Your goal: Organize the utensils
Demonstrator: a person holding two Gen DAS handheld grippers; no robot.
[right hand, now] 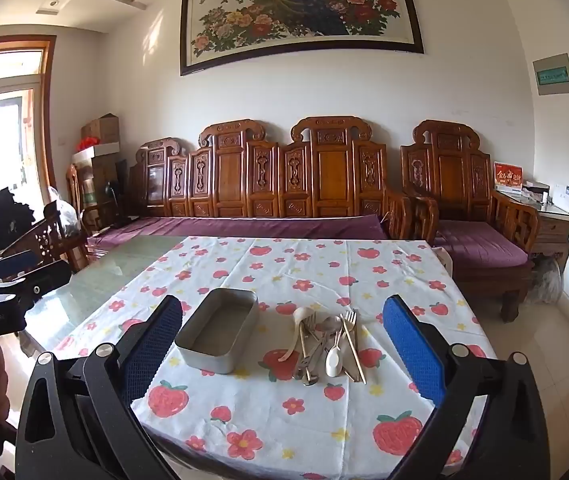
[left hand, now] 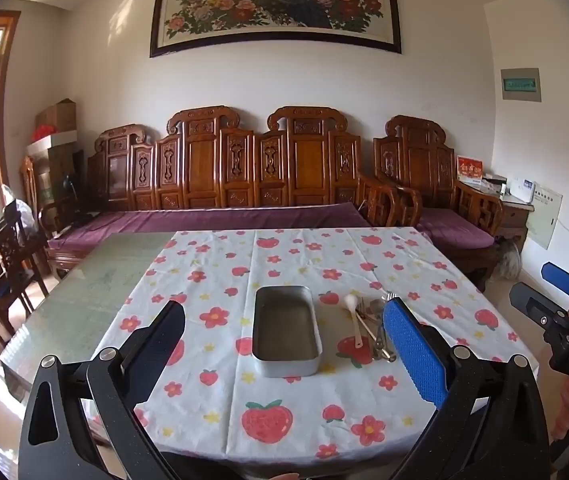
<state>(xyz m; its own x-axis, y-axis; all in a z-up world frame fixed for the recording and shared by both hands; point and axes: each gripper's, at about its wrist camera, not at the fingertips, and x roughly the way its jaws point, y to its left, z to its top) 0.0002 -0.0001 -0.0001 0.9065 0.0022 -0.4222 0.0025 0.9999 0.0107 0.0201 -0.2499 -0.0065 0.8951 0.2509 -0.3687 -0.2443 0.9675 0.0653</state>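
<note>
Where strawberry cloth [right hand: 284, 412] lies creased: rectangular metal tin [right hand: 217, 336], jumbled cutlery [right hand: 326, 346].

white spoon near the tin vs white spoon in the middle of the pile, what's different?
The white spoon near the tin has its bowl at the far end; the white spoon in the pile has its bowl toward the camera. The first lies at the pile's edge beside the metal tin; the second sits among the metal cutlery. Both are white and lie outside the tin.
</note>
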